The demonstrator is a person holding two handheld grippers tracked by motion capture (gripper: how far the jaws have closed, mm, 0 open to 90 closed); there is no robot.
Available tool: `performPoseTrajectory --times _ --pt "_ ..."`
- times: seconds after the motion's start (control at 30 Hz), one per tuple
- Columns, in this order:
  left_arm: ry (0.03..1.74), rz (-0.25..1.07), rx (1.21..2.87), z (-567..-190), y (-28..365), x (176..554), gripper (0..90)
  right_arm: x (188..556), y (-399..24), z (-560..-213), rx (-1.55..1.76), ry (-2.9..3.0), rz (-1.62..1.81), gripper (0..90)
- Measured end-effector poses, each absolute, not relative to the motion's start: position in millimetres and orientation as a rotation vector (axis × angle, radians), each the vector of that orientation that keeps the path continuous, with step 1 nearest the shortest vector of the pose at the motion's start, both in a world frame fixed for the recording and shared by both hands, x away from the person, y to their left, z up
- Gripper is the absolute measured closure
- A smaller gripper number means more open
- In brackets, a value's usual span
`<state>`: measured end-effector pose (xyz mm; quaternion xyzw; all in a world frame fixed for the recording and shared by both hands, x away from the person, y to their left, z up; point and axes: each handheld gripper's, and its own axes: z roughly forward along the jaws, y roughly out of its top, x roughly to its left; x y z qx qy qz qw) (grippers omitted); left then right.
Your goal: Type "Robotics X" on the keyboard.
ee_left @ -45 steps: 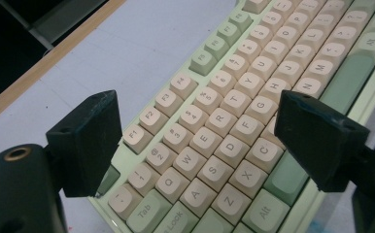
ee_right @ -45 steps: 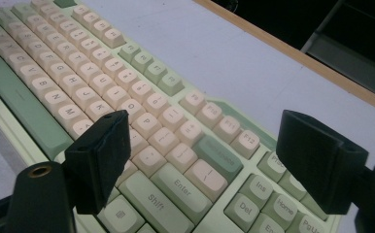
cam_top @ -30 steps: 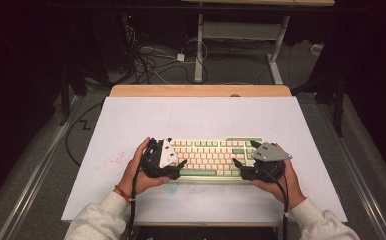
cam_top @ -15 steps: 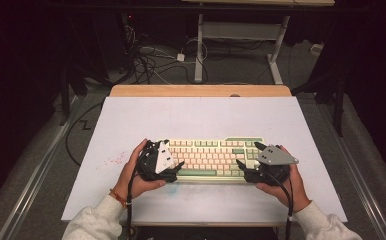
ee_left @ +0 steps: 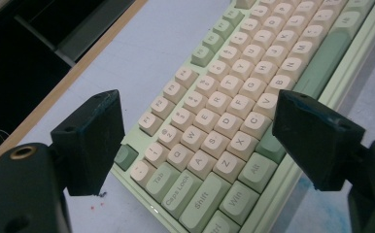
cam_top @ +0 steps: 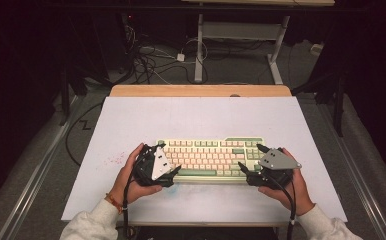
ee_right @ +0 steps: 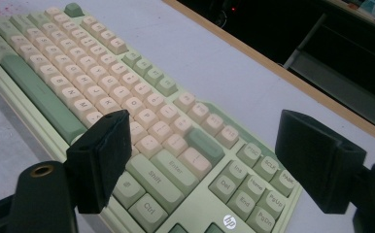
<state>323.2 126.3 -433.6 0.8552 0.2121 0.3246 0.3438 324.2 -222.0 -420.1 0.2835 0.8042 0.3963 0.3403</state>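
At the near middle of the white surface (cam_top: 131, 120) lies the green-and-cream keyboard (cam_top: 208, 157). The left gripper (cam_top: 173, 172) and right gripper (cam_top: 245, 172) flank its ends, jaws spread and straddling them. Judged step: positioning to grasp. Next move calls for closing both together on the case edges.

Table (cam_top: 131, 120) is carrying a pale lavender-white sheet; a bare wooden strip (cam_top: 201, 90) is showing along its 12 o'clock edge. Keyboard (cam_top: 208, 157), cream and green keys, is lying flat on the sheet toward 6 o'clock. Red speckles (cam_top: 112, 160) are marking the surface at 9 o'clock of the keyboard.
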Motion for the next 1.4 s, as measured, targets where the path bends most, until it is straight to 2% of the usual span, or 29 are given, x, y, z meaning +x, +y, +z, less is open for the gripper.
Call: performPoseTrajectory --times 0.53,1.4 --pt "0.541 0.866 2.237 -442 133 315 16.6 318 -229 -426 0.729 2.101 0.996 21.1" --pt "0.597 0.867 2.241 -452 167 301 16.5 310 -259 -431 0.787 2.06 0.941 21.1"
